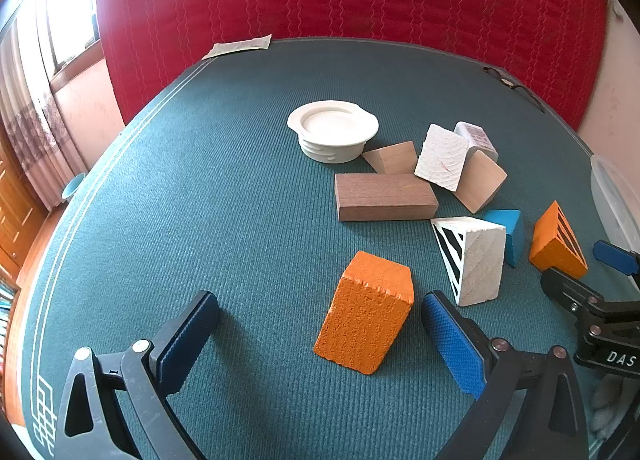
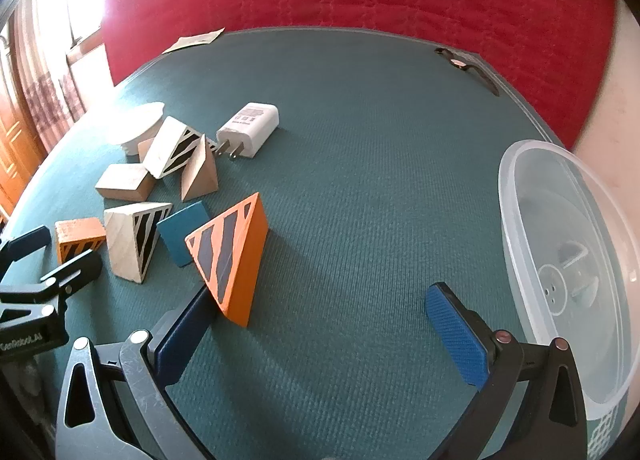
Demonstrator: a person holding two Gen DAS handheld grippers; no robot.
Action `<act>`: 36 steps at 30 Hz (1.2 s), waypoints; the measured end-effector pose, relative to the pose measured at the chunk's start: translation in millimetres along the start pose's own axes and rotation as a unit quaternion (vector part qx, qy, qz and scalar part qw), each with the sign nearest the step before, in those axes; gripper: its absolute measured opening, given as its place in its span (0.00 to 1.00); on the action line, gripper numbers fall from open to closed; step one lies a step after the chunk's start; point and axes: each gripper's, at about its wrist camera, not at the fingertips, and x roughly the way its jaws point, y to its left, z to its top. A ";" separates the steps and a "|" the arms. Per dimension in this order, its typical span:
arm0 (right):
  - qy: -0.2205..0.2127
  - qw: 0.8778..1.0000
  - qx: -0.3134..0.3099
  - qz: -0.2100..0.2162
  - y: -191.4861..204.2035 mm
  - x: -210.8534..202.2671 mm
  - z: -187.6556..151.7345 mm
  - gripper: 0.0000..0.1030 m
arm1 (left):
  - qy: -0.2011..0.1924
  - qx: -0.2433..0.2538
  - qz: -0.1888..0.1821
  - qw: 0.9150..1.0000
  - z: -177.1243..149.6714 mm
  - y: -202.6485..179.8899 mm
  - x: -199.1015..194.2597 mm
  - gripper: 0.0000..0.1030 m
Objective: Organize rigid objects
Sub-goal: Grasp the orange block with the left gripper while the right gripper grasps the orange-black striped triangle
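**Blocks scattered beside an empty tub, both grippers wide**

Blocks and small rigid parts lie loose on the green, ribbed-fabric tabletop (image 1: 200, 188), apparently awaiting sorting into the clear plastic tub (image 2: 532, 196) at the right edge; only the tub's moulded base shows through its translucent wall. The left gripper (image 1: 320, 332) hangs with jaws spread wide, nothing pressed between its blue textured pads. The orange block (image 1: 366, 312), a rough, foam-like oblong, stands between those pads without touching either, which suggests it is the first candidate for a grasp. The right gripper (image 2: 324, 320) is likewise wide and empty; its left pad sits against or just beside the orange striped wedge (image 2: 234, 256), a smooth painted prism with grey bars on its triangular face. Farther off sit a white wedge with black stripes (image 1: 472, 260), a blue block (image 1: 510, 232), a flat brown wooden slab (image 1: 384, 196), two pale wooden wedges leaning together, and a white ribbed lid (image 1: 332, 128) with a flanged rim. A glossy white plug adapter (image 2: 250, 128) rests on its side at the far end of the cluster, its prongs pointing toward the blocks.
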 end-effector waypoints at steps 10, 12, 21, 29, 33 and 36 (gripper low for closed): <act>-0.001 1.000 -0.002 -0.003 2.7 -3.6 -2.6 1.00 | 0.003 0.000 0.000 1.000 -1.8 -0.8 -3.3 1.00; 0.000 1.000 -0.003 -0.001 2.7 -4.1 -2.7 1.00 | 0.005 0.000 -0.002 1.000 2.1 4.6 3.5 1.00; -0.024 0.999 0.000 0.048 4.2 -21.7 -5.9 1.00 | -0.028 -0.007 -0.053 0.998 3.1 13.2 -10.7 1.00; -0.072 0.996 0.000 0.050 6.7 -43.3 -1.6 1.00 | -0.067 0.021 -0.039 0.997 -0.2 7.4 -23.3 1.00; -0.082 0.995 0.016 0.046 0.8 -44.7 -0.8 1.00 | -0.073 0.018 -0.035 0.997 1.1 9.9 -25.5 0.99; -0.089 0.995 0.022 0.048 -1.1 -47.2 -1.4 1.00 | -0.075 0.019 -0.034 0.996 1.1 10.3 -26.3 0.93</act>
